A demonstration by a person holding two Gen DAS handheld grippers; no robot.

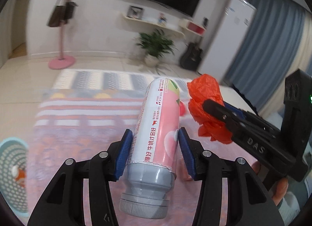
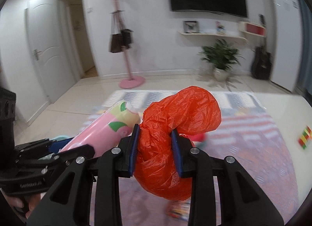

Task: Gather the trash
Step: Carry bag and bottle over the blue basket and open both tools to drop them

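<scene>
The left tool (image 1: 155,144) is clamped on a pink yogurt-drink bottle (image 1: 158,128), its blue pads pressing the label on both sides; the bottle is held in the air, tilted, with its grey cap end toward the camera. The right tool (image 2: 155,142) grips a crumpled orange plastic bag (image 2: 175,138) at a pinched waist, the bag bulging above and below the pads. Both are held above a striped rug (image 1: 87,109) on the floor. A turquoise mesh basket (image 1: 11,177) sits at the rug's left edge.
</scene>
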